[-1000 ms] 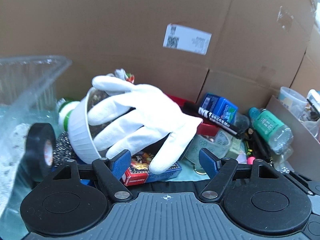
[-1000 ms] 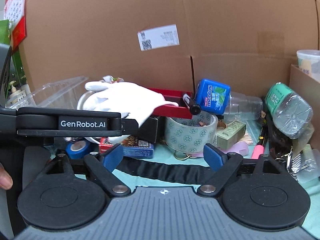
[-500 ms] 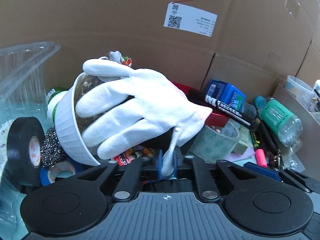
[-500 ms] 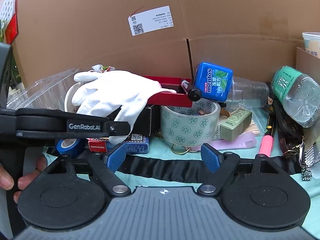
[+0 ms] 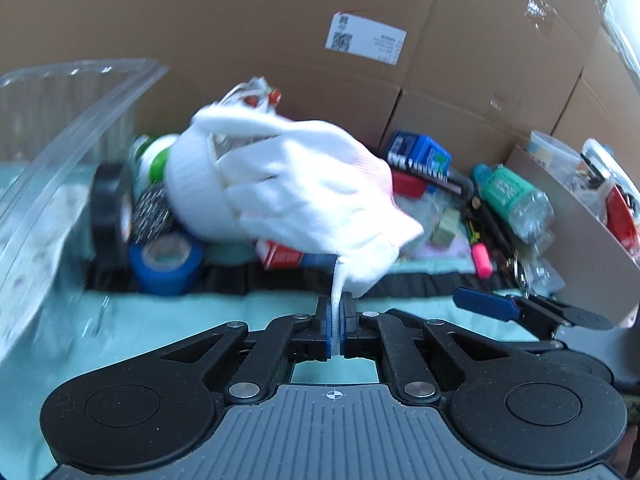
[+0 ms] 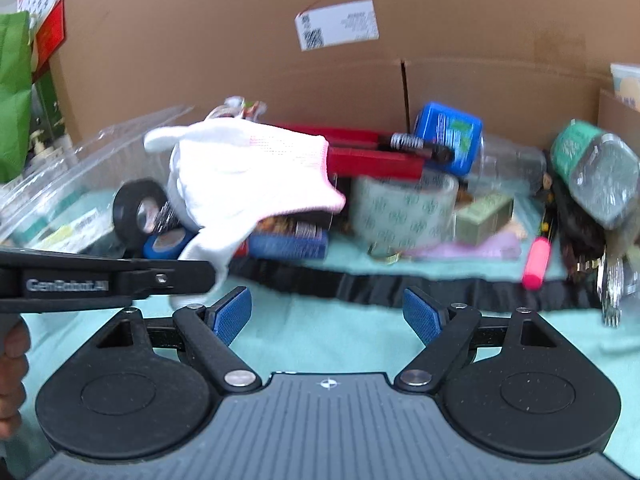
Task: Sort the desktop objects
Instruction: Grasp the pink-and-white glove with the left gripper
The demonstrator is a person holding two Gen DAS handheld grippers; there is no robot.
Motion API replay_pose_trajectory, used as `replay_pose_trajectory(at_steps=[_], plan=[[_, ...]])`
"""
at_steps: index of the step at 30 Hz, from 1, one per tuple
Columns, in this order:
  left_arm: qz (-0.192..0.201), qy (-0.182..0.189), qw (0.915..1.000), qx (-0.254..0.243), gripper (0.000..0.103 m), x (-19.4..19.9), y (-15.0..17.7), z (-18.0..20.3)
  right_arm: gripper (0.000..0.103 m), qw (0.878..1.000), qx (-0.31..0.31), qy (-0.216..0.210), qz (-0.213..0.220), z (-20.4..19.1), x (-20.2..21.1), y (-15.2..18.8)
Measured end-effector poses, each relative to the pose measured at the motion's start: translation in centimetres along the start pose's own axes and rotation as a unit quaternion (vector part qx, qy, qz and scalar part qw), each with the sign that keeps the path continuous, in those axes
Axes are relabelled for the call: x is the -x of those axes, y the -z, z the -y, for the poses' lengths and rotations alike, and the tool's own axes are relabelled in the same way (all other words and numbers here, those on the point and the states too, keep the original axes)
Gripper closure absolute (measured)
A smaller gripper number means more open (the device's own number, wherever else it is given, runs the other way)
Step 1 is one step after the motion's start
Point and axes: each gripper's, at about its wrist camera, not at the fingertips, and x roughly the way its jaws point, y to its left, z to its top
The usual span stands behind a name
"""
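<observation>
**Left gripper clamping one finger of the white glove; right gripper standing wide**

The left gripper (image 5: 335, 322) is pinching a single fingertip of the white glove (image 5: 308, 196) between its blue pads, with the jaws closed down to the thickness of the fabric. The glove is stretching from that pinch point up and to the left, and its body is draping over a white ribbed bowl (image 5: 192, 196) that is lying tilted in the pile. Whether the glove is resting on the bowl or hanging just clear of it cannot be told, as both views are blurred.

The right gripper (image 6: 327, 316) is sitting near the teal table cover (image 6: 328, 344) with its jaws spread wide and nothing between them. In the right wrist view the left gripper's black arm is reaching in from the left edge, and the glove's finger is disappearing behind its tip.

The following items are lying around the glove:

- A black tape roll (image 5: 110, 216) is standing on edge to the left of the bowl.
- A blue tape roll (image 5: 166, 264) is lying just near of the bowl.
- A red tray (image 6: 376, 156) is lying to the right of the glove, with a blue mint box (image 6: 448, 136) farther right.
- A clear patterned tape roll (image 6: 404, 208) is sitting below the tray.
- A clear plastic container (image 5: 60, 128) is occupying the far left.
- A cardboard box wall (image 5: 240, 20) is closing the far side.
</observation>
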Motion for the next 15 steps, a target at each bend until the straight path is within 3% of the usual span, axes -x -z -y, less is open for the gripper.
replay_pose_trajectory(at_steps=[11, 12, 14, 15], plan=[[-0.036, 0.004, 0.9993, 0.009, 0.103, 3.6, 5.0, -1.0, 0.016, 0.999, 0.033, -0.009, -0.031, -1.7, 2.6, 3.4], [-0.032, 0.001, 0.9994, 0.01, 0.078, 4.0, 5.2, -1.0, 0.016, 0.999, 0.033, -0.011, -0.031, -1.7, 2.7, 3.5], [-0.015, -0.013, 0.9997, 0.015, 0.06, 4.6, 5.1, -1.1, 0.016, 0.999, 0.035, -0.012, -0.029, -2.0, 2.7, 3.3], [-0.008, -0.017, 0.9997, 0.016, 0.045, 4.9, 5.0, -1.1, 0.016, 0.999, 0.036, -0.014, -0.028, -2.2, 2.6, 3.2]])
